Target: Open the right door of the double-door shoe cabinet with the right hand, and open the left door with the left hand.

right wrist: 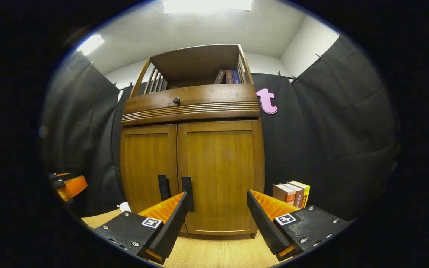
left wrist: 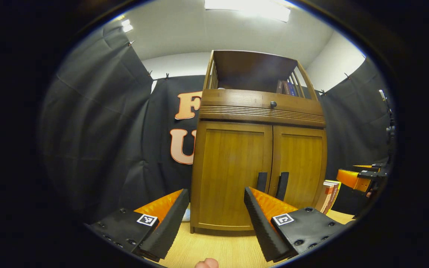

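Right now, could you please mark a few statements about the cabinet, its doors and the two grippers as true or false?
1. Both doors of the shoe cabinet are shut. True.
2. The right gripper is clamped on the right door's handle. False: its fingers are spread and close on nothing.
3. Books stand beside the cabinet on its right side. True.
4. The left gripper is shut. False: its fingers stand wide apart, short of the left door.
5. The two dark handles sit near the doors' outer edges. False: the left door's handle and the right door's handle sit side by side at the middle seam.
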